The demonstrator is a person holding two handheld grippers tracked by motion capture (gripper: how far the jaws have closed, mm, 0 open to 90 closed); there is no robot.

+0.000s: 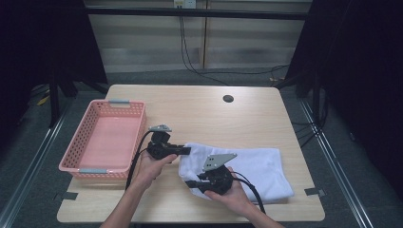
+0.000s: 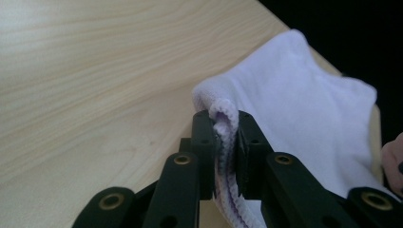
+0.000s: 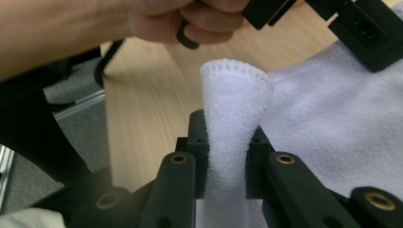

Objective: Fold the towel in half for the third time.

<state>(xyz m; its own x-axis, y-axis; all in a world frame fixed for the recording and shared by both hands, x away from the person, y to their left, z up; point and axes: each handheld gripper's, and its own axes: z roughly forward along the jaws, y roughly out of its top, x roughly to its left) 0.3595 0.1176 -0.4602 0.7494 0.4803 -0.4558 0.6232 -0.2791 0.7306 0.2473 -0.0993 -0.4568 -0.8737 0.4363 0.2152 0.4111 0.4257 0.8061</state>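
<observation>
- The white terry-cloth towel (image 1: 247,168), folded into a soft rectangle, lies on the near right part of the pale wooden bench (image 1: 204,114), its left edge gathered up.
- The left tongs (image 2: 227,142) are clamped on the towel's stitched hem at the upper left corner; the pads pinch a thin fold.
- The right tongs (image 3: 227,142) are closed on a thicker pinch of the same left edge, nearer the person, and the cloth stands up between the pads.
- Step in hand, as I judge it: both corners are gripped and the lift is starting.
- The next move calls for raising both hands together, keeping the hem taut so neither corner slips, then carrying the towel leftward.
- The pink plastic lattice basket (image 1: 138,121) sits well apart at the bench's left side, a likely destination.
</observation>
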